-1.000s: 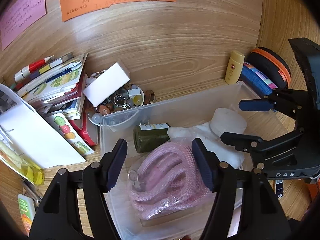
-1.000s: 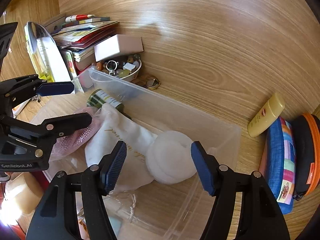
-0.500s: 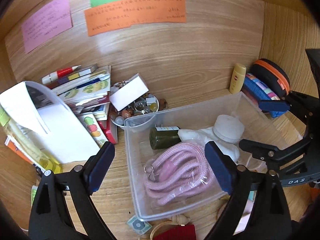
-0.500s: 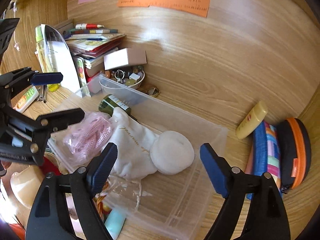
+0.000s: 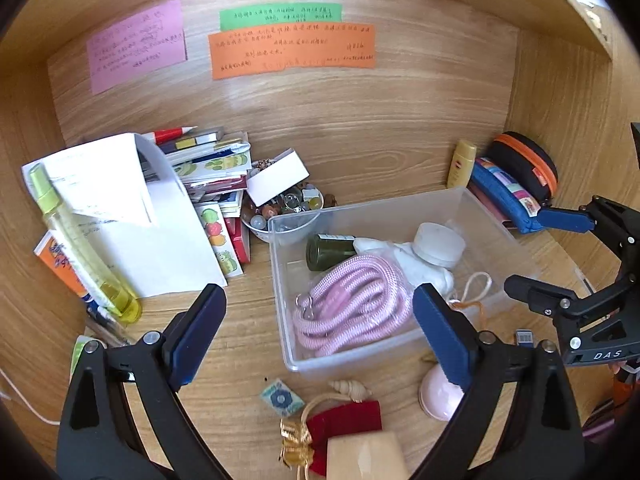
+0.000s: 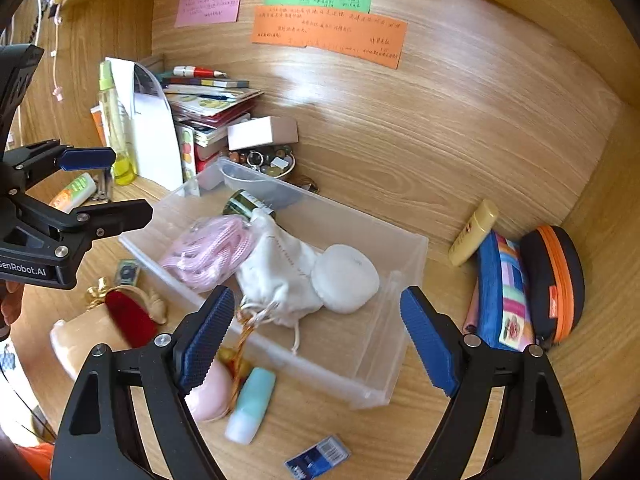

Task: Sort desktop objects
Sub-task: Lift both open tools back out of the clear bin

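Observation:
A clear plastic bin (image 5: 280, 280) (image 6: 400, 320) sits on the wooden desk. It holds a pink rope coil (image 5: 348, 300) (image 6: 208, 252), a dark green bottle (image 5: 328, 250) (image 6: 246, 204), a white cloth pouch (image 6: 280, 276) and a round white case (image 5: 438, 238) (image 6: 344, 278). My left gripper (image 5: 318, 336) is open and empty, raised above the bin's near edge. My right gripper (image 6: 316, 340) is open and empty, raised over the bin's front. Each gripper shows in the other's view, the right gripper (image 5: 560, 256) at right, the left gripper (image 6: 108, 184) at left.
Loose in front of the bin: a red velvet pouch (image 5: 344, 424), a seashell (image 5: 350, 389), a pink round item (image 5: 438, 394), a teal tube (image 6: 252, 404), a blue packet (image 6: 318, 458). Books (image 5: 208, 168) and a trinket bowl (image 5: 280, 216) stand left; a yellow tube (image 5: 462, 164) and pouches (image 5: 516, 176) right.
Both grippers have pulled back and up from inside the bin, and their jaws have spread wider. More of the desk and the wall notes is in view.

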The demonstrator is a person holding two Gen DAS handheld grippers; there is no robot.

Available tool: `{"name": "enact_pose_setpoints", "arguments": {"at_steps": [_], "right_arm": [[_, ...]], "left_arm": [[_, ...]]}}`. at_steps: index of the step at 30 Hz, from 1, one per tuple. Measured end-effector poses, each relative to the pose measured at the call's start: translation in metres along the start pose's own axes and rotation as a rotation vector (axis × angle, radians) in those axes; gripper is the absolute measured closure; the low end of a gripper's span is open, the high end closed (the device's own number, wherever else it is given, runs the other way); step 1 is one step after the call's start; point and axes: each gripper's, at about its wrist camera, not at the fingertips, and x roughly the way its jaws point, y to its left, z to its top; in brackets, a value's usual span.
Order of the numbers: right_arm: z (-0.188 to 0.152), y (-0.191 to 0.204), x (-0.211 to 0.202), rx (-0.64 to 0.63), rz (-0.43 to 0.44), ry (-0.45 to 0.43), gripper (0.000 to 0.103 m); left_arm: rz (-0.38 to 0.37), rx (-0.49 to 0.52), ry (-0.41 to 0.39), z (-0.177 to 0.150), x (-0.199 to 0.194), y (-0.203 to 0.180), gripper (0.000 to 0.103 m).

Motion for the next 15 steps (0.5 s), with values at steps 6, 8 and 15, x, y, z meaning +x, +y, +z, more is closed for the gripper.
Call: {"name": "enact_pose_setpoints", "arguments": {"at_steps": [6,8,15], "right_arm": [[-0.013,0.004,-0.022,0.023,-0.001,-0.018,0.020],[-0.018,0.004,-0.027,0.033,-0.003,-0.020,0.020],[-0.039,0.001,-0.040,0.071,-0.011,-0.019,0.020]], "left_arm": [[0.002,-0.020,-0.016,-0.010,-0.020,0.002,0.006],[-0.002,-0.029,-0.017,-0.014,-0.025,0.002,0.006],[0.002,-0.037,-0.004,-0.034,-0.035,-0.001,0.006]]}}
